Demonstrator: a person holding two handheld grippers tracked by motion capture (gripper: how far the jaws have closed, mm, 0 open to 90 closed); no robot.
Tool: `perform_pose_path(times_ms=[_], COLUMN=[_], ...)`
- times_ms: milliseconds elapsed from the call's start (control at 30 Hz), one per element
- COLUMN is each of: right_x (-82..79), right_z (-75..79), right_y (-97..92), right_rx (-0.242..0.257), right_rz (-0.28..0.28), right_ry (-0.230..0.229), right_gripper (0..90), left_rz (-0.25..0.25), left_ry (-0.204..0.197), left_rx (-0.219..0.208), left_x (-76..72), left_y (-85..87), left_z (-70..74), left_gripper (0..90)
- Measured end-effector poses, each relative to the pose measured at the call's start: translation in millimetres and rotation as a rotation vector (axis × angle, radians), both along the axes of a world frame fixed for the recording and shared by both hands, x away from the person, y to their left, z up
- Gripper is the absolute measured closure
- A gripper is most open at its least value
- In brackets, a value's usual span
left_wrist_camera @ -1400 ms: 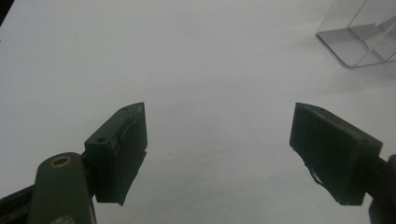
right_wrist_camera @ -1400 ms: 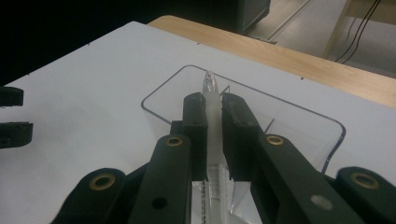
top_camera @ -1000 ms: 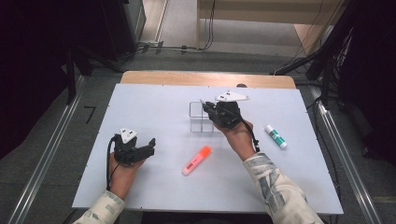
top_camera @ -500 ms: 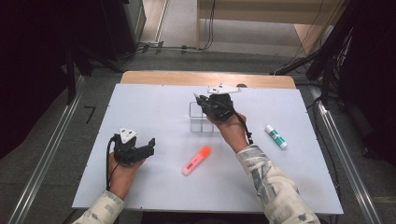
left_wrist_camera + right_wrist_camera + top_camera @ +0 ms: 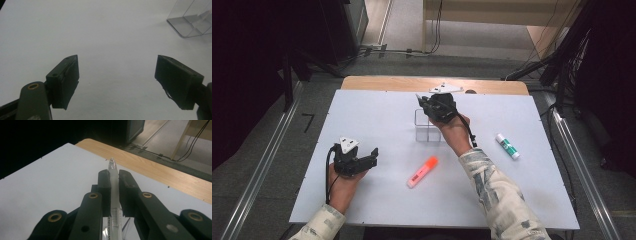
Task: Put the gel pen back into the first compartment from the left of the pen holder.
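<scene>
You see the white table [image 5: 377, 125] evenly lit from above, its surroundings dark at the left and right edges; the gripper views are dim, soft and grainy, with faint shadows.

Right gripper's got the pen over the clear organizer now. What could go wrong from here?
1. The right gripper pinches the slim clear pen along a narrow strip of its pads, so it may pivot or slip if tilted.
2. The clear organizer looks light and nothing holds it; the left gripper rests open and apart, so a nudge from the pen could shift or tip it.
3. Its transparent walls are hard to see, so the pen may miss the compartment.
</scene>
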State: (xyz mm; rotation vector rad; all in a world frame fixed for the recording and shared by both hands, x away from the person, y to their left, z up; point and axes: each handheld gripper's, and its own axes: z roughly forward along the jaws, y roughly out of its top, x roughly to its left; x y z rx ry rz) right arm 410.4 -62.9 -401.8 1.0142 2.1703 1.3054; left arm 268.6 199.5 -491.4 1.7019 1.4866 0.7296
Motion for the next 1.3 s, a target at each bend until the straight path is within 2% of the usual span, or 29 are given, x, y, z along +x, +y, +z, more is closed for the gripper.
perform_pose_path(times_ms=[267,700,1300], right_x=[9.6,22.1,34.5], right_z=[2.3,3.3,1.3], right_y=[4.5,24.1,43.7], right_rx=[-0.006,-0.019,-0.002], right_rz=[-0.006,-0.003,-0.004], right_ry=[0.002,0.006,0.008], right_gripper=[78.8,78.8,78.4], left_rz=[-0.003,-0.004,-0.008], left_ry=[0.000,-0.001,-0.001], left_rx=[-0.002,-0.005,-0.005], left_x=[0.1,0.0,-0.2], left_y=[0.0,0.2,1.2], left_z=[-0.1,0.1,0.3], left_gripper=[20.4,20.4,20.4])
